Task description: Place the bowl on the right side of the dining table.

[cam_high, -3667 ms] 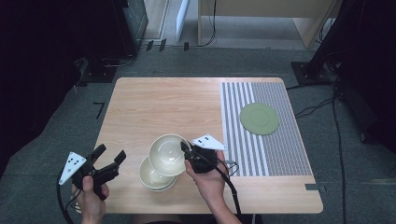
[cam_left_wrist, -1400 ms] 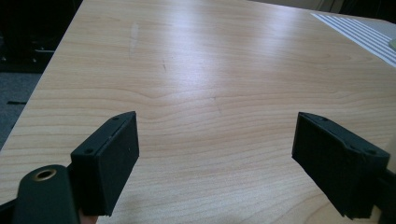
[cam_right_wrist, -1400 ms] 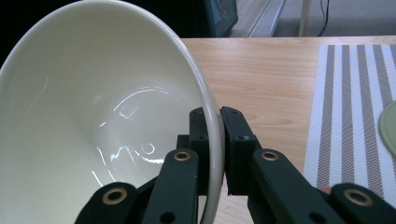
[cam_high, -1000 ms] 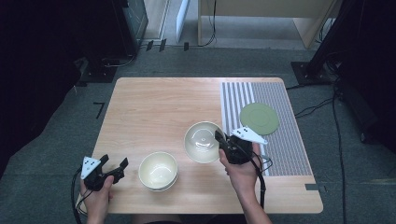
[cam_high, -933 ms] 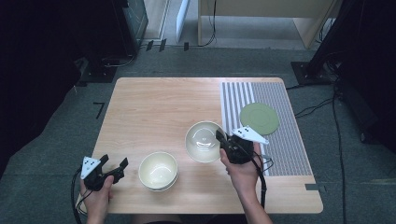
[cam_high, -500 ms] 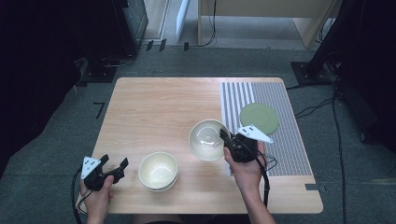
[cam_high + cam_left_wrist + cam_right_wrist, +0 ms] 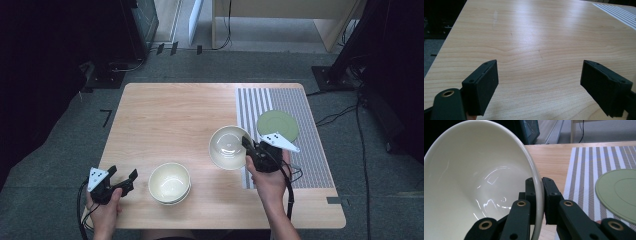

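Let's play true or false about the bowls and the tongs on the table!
1. The right tongs pinch the rim of a cream bowl. True.
2. The left tongs hold a bowl. False: they are open over bare table.
3. A green plate lies on the striped mat. True.
4. The stacked bowls sit on the mat. False: they rest on the wood.

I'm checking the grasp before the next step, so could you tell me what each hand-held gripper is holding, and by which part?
The right hand-held gripper pinches the cream bowl by its rim. The left hand-held gripper stands open, holding nothing.
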`<state>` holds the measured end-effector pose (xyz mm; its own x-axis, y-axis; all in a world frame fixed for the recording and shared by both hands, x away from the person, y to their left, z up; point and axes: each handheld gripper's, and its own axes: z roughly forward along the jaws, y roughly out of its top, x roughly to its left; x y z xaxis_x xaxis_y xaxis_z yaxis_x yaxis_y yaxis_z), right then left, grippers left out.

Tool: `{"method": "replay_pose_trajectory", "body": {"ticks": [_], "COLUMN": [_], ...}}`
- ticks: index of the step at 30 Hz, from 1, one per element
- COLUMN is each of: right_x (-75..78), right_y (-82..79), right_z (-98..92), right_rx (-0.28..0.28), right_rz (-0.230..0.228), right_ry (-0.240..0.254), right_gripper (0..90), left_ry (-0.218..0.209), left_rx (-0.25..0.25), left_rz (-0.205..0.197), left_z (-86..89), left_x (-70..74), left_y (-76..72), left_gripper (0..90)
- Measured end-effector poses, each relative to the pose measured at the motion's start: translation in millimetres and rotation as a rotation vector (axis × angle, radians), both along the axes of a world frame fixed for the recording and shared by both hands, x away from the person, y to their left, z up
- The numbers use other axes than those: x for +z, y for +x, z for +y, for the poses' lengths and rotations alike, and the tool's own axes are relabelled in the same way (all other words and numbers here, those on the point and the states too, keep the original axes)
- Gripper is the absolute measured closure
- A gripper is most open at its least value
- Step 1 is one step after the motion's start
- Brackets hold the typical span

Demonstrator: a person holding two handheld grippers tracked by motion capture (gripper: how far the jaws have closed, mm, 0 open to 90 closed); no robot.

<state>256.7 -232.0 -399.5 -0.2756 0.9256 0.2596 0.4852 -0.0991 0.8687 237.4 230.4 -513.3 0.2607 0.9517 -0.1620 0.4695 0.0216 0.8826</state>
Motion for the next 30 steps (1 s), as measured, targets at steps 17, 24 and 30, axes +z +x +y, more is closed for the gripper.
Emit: {"method": "replay_pose_trajectory", "body": {"ticks": [17, 24, 30], "right_x": [0.6, -0.8, -1.1], "right_y": [2.2, 3.4, 3.9], "right_z": [-20.7, -29.1, -35.0], "right_rx": [-0.046, -0.067, -0.08], "right_rz": [0.001, 0.003, 0.004], "right_ry": [-0.008, -0.01, -0.011], "right_gripper": [84.5, 84.5, 84.5], "left_ry": [0.002, 0.0, 0.001], "left_rx": [0.003, 0.002, 0.002], "left_rz": [0.0, 0.001, 0.002], "left_z": [-0.5, -0.3, -0.1], "left_x": [0.0, -0.1, 0.0], "left_y": [0.0, 0.1, 0.1], "left_gripper": [14.1, 14.1, 14.1]}}
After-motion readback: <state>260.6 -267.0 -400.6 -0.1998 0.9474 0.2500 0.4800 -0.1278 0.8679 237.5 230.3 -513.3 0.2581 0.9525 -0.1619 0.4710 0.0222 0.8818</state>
